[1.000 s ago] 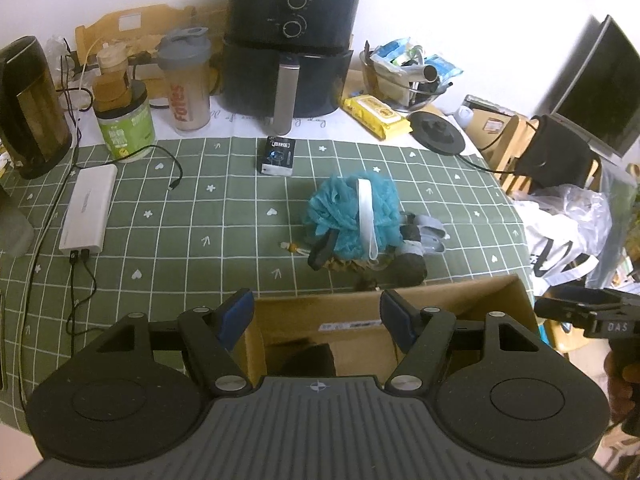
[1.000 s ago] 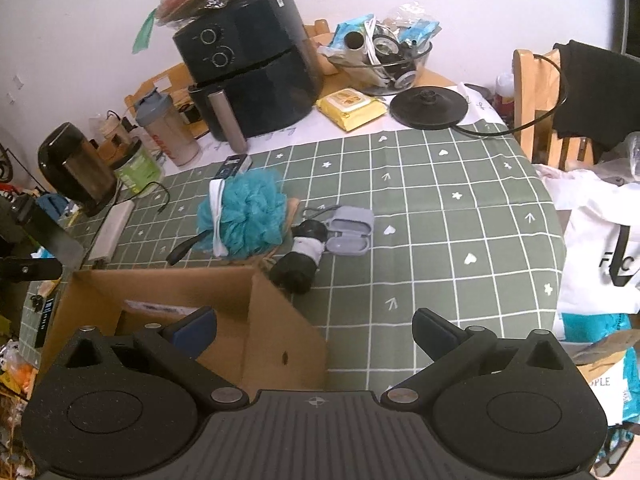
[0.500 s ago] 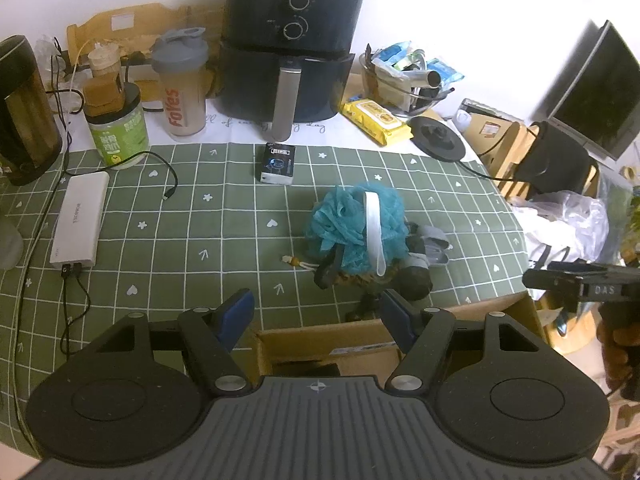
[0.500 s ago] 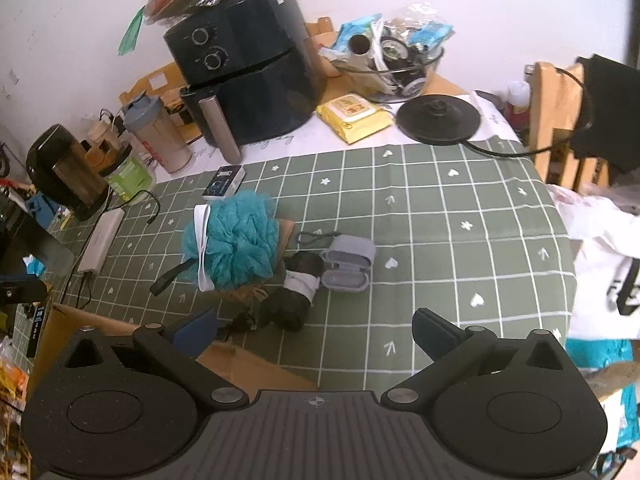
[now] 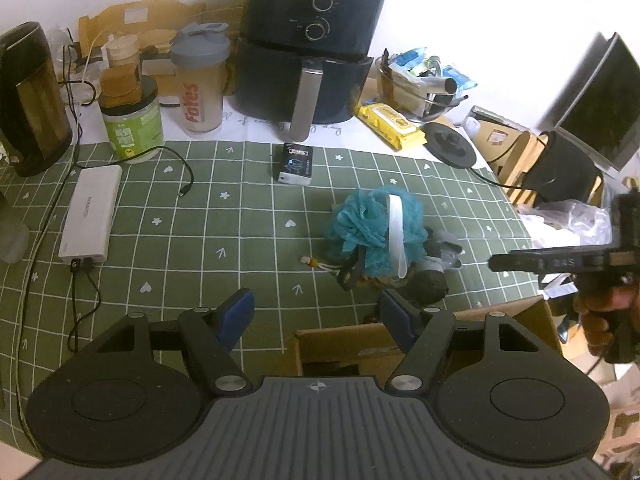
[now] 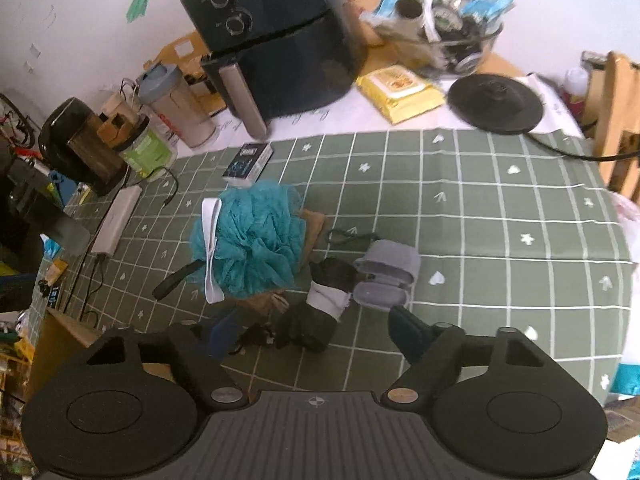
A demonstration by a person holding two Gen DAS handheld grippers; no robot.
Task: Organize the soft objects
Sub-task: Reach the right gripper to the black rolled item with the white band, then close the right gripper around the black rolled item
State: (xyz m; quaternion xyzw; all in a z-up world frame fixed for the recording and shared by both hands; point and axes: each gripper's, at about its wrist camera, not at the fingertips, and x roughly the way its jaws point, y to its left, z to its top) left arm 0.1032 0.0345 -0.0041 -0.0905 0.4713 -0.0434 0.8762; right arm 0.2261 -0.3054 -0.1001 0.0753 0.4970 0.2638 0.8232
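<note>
A teal mesh bath loofah (image 6: 252, 240) with a white loop lies on the green checked tablecloth (image 6: 480, 208), on top of a tan cloth item (image 6: 314, 226). In front of it lies a rolled black-and-grey sock bundle (image 6: 316, 316), with a grey soft case (image 6: 386, 276) to its right. My right gripper (image 6: 316, 332) hovers low over the bundle with its jaws closing; the bundle sits between the fingers, pads not pressing. My left gripper (image 5: 316, 314) is open and empty above an open cardboard box (image 5: 340, 344), short of the loofah (image 5: 374, 232).
A black air fryer (image 5: 316, 48), shaker bottle (image 5: 202, 84), green jar (image 5: 132, 124), kettle (image 5: 30, 96), power bank with cables (image 5: 90, 212), small dark box (image 5: 296, 164), yellow wipes pack (image 5: 390, 126) and glass bowl of clutter (image 5: 420, 84) crowd the back. A hand (image 5: 600, 312) holds the right gripper.
The right gripper has moved forward and down toward the sock bundle, and its jaws have narrowed. The cardboard box has slid lower in both views. The left jaws keep the same width.
</note>
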